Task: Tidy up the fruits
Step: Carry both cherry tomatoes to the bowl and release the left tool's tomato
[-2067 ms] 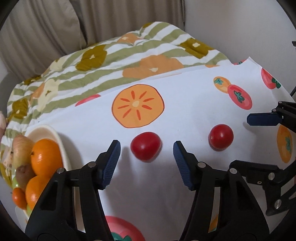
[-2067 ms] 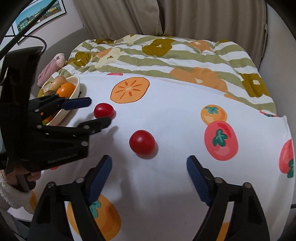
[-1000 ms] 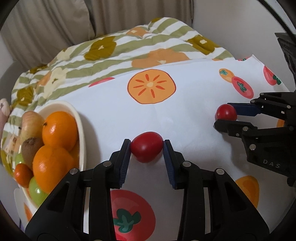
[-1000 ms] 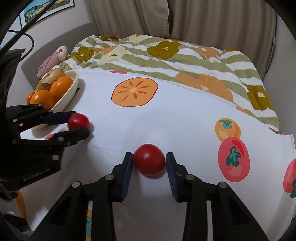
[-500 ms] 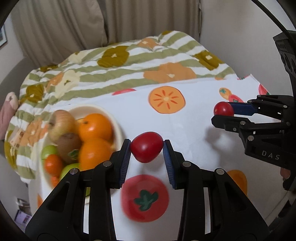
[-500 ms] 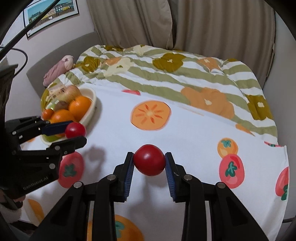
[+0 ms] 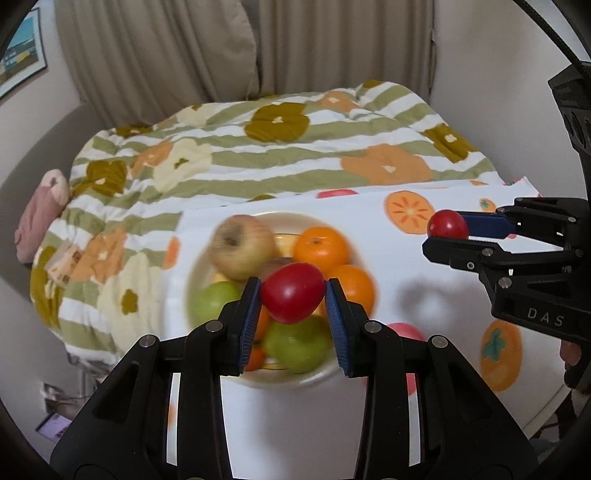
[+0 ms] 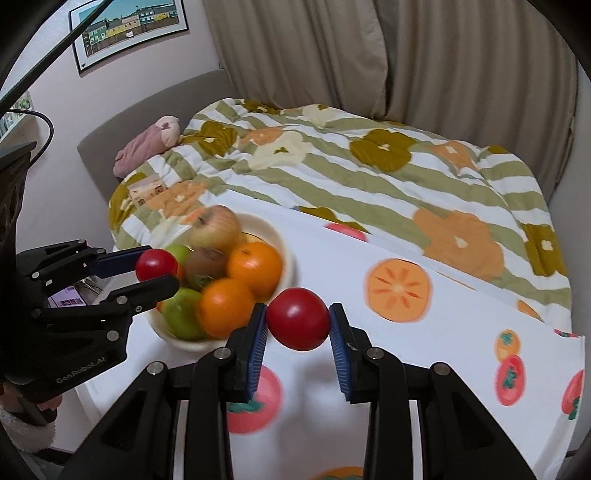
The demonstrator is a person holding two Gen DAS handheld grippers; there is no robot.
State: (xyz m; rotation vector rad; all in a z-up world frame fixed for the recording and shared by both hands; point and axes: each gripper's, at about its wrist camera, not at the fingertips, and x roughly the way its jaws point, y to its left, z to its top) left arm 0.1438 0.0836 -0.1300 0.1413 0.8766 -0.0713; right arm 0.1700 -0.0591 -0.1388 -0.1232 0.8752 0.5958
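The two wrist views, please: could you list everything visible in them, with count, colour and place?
round red tomatoes: 2, red, one held over the bowl, one held beside it
cream ceramic bowl: 1, on the tablecloth, piled with fruit
oranges: at least 2, orange, in the bowl
apples: 1 pale yellowish, 2 green, in the bowl
brown kiwi: 1, mid-bowl
white fruit-print tablecloth: 1
striped floral quilt: 1, behind
pink plush toy: 1, on the quilt's left edge
beige curtains: behind
framed picture: 1, on the wall
left gripper: shut on a tomato
right gripper: shut on a tomato
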